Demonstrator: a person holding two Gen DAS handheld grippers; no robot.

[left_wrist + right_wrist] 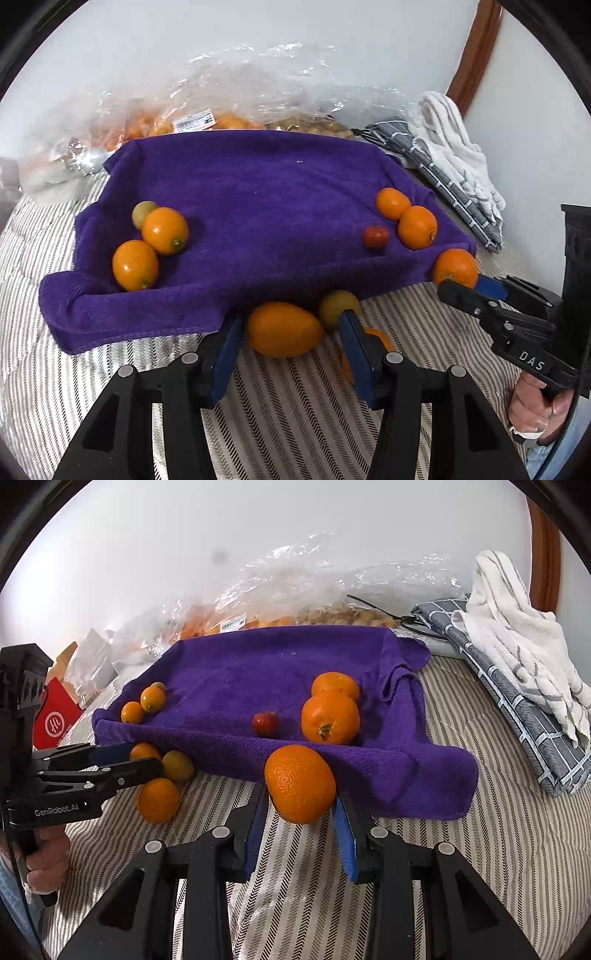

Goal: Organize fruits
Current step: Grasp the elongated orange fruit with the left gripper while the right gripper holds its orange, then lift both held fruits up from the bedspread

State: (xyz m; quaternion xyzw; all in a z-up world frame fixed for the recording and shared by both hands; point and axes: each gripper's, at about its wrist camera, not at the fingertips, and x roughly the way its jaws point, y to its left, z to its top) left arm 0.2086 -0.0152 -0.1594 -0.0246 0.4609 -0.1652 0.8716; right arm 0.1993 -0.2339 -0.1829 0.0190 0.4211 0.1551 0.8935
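Purple terry towel [258, 206], draped over a shallow tray shape on the striped bedcover [295, 406]; on it, left group: two small oval orange kumquats [165, 230] and one yellow-green fruit [143, 213] touching them; right group: two round orange mandarins [330, 718], one behind the other, with a small red fruit [265, 724] just beside

Left gripper [288, 332]: blue-padded claw spread, an oval orange kumquat [283, 329] lying between the fingers at the towel's near edge; whether the pads touch it cannot be told; a yellow-green fruit [338, 308] just behind, another orange fruit [158, 799] close by on the bedcover

Right gripper [299, 805]: claw pinching a round dimpled orange mandarin [300, 783], at the towel's front edge

Behind: clear plastic bags of fruit [207, 114]; folded grey checked cloth [517, 701] and white towel [517, 635] to the right
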